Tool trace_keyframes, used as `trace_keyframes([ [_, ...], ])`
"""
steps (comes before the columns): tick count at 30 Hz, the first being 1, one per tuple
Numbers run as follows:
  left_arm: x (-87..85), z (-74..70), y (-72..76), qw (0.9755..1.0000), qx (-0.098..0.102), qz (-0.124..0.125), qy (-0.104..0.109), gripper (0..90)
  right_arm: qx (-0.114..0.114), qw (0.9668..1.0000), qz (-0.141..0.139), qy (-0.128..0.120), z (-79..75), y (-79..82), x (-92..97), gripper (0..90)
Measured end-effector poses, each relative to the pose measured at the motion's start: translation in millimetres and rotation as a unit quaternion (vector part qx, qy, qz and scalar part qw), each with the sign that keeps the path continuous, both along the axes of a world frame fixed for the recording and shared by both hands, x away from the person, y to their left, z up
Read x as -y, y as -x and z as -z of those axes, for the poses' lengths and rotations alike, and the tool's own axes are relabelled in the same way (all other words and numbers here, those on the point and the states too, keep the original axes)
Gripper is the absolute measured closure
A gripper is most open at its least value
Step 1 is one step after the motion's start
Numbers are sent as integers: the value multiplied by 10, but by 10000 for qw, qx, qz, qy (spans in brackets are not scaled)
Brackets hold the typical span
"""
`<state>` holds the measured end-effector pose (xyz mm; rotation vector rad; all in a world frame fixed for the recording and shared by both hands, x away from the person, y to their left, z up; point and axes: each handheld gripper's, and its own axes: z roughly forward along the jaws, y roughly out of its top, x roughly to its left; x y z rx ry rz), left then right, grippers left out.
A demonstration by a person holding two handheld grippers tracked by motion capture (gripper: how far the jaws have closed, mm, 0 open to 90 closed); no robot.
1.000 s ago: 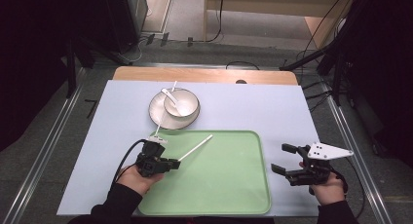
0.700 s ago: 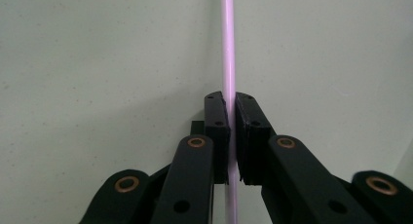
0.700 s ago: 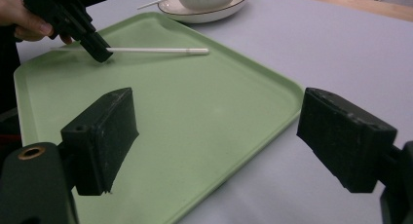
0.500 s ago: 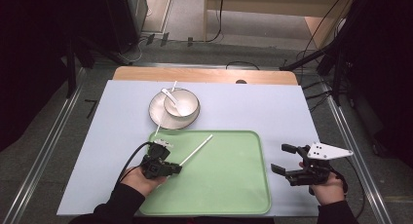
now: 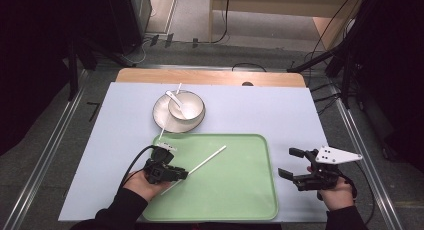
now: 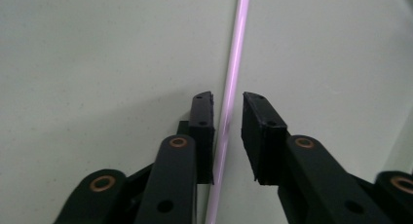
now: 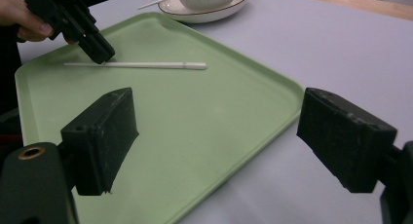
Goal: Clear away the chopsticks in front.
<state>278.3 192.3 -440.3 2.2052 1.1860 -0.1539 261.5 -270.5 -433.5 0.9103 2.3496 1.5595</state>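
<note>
Jaws of the left gripper have just been opening; the thin white plastic straw lies free between them on the pale green tray. High view adds the right gripper, jaws wide apart, holding nothing.

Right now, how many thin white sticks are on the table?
2. The first stick lies on the green tray; the second stick rests across the plate beside the bowl.

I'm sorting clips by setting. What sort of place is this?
Probably a lab or recording workspace, not a home: a table under a plain sheet, framed by metal rails, with cables across the bare floor and dark stands around.
</note>
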Motion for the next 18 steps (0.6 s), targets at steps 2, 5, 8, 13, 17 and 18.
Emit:
trace_keyframes([
  [2, -27, -37, -5, 9999, 31, 41, 164, 586, -4, 10000, 2, 0, 0, 1, 2, 153],
  [5, -88, -83, -4, 9991, 187, 121, 366, 481, -3, 10000, 2, 0, 0, 0, 1, 153],
  [8, -159, -122, 0, 9982, 281, 74, 529, 415, 1, 10000, -8, 0, -1, 2, 0, 153],
  [13, -268, -204, -14, 9974, 543, -3, 464, 355, -3, 10000, -2, 2, -1, 2, 2, 153],
  [17, -348, -270, -42, 9968, 642, -129, 457, 312, -6, 10000, 3, -1, 0, 1, 1, 153],
  [18, -368, -287, -55, 9967, 661, -159, 437, 303, -6, 10000, 4, 0, 0, 0, 1, 153],
])
